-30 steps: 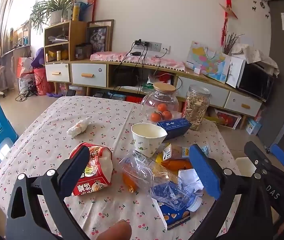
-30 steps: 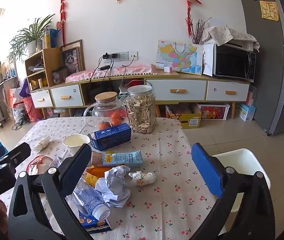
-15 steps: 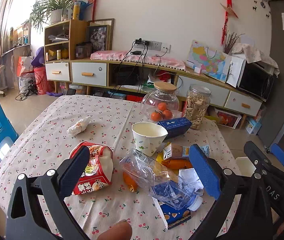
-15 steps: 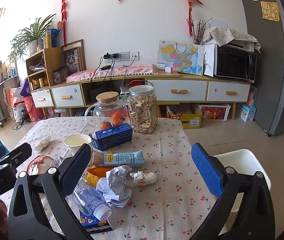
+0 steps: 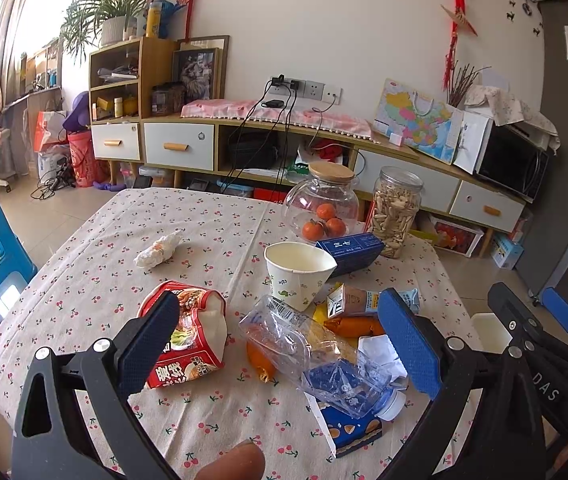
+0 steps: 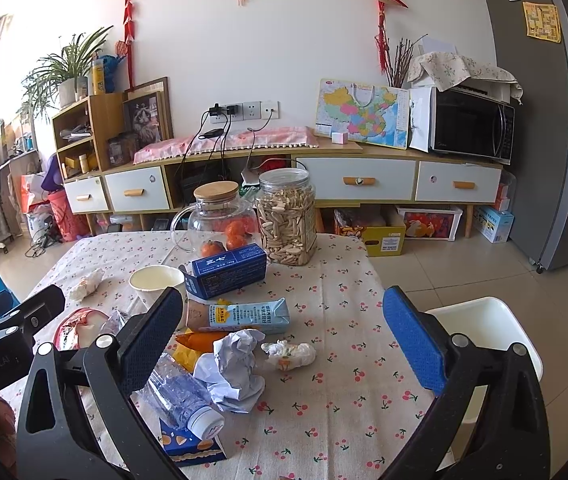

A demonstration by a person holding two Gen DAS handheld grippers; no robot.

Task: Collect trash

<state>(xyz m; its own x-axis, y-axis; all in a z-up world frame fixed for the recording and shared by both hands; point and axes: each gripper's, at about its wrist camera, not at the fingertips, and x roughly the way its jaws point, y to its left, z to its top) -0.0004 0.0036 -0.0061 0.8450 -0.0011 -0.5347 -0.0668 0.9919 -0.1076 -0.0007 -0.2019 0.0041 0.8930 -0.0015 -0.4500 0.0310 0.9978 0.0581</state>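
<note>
Both views have crept slightly nearer and lower over the table since a second ago; nothing on the cloth has shifted. Left gripper (image 5: 279,344) hangs wide open and empty over the near trash, its left pad in front of the red snack bag (image 5: 187,336), its right pad near the crumpled white paper (image 5: 380,356). Between the pads lies the crushed clear bottle (image 5: 316,360), cap end resting on a small blue carton (image 5: 356,432). A fingertip (image 5: 231,464) shows at the bottom edge.

Right gripper (image 6: 284,344) is also spread wide, holding nothing (jaws frame the paper ball (image 6: 235,364) and a small tissue wad (image 6: 290,354) just right of it). Farther: a flattened milk carton (image 6: 243,314), paper cup (image 6: 155,282), blue box (image 6: 229,270), then a glass jar of oranges (image 6: 219,220) and a snack jar (image 6: 286,216) at the far edge. Another tissue wad (image 5: 157,249) sits alone, far left. White bin (image 6: 484,336) stands on the floor off the table's right side. Tablecloth (image 6: 344,420) is cherry print.
</note>
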